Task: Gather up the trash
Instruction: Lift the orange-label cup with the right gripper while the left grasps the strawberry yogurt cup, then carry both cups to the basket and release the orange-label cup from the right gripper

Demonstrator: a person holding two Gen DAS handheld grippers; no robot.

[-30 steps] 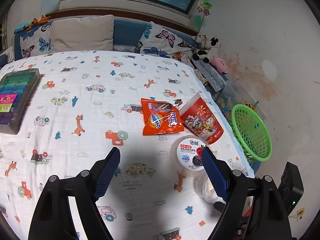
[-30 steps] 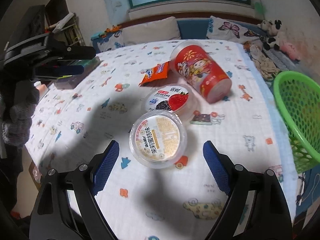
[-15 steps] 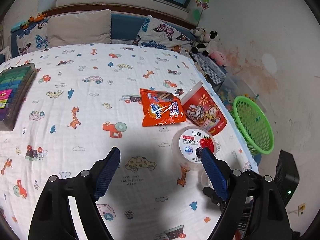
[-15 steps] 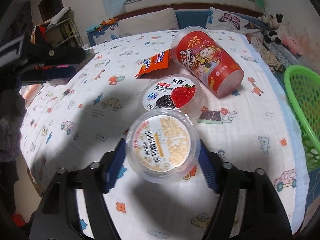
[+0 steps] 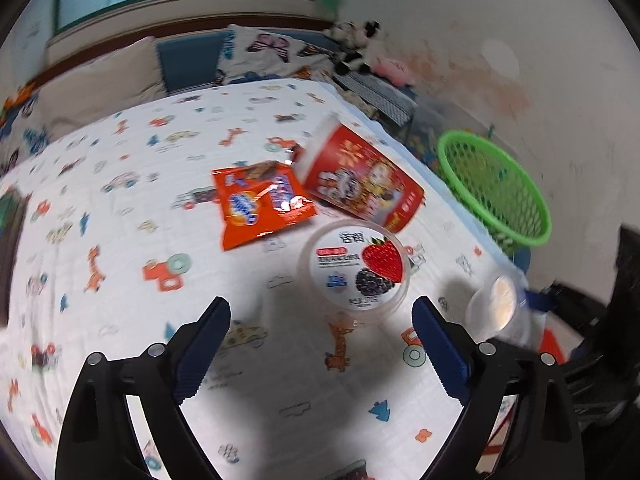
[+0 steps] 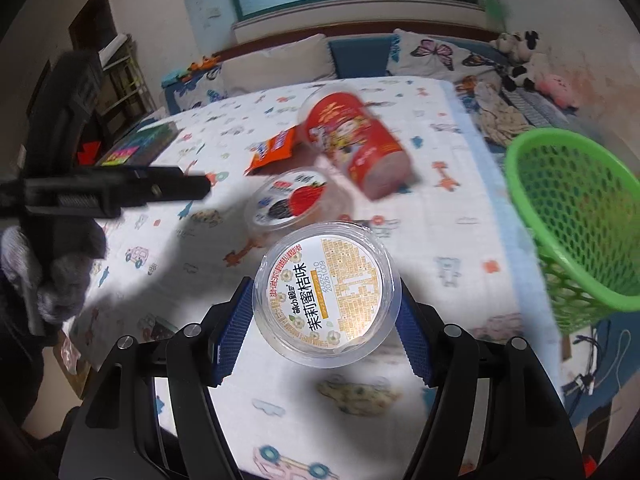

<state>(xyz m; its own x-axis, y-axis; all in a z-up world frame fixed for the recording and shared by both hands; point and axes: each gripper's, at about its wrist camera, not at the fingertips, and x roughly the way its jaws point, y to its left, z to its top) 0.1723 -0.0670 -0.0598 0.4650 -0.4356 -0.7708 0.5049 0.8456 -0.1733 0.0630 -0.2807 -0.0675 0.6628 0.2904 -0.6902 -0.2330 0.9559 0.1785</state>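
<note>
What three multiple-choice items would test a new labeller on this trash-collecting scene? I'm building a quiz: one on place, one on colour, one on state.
1. Where is the green basket?
A. Beyond the bed's right edge
B. On the pillows
C. Under the red cup

2. What colour is the snack packet?
A. Blue
B. Orange
C. White

3. How is the red cup lying?
A. Upright
B. Upside down
C. On its side

Key: 1 A, the basket stands off the printed sheet on its right. 2 B, the wrapper is orange. 3 C, its side rests on the sheet beside the berry cup.
</note>
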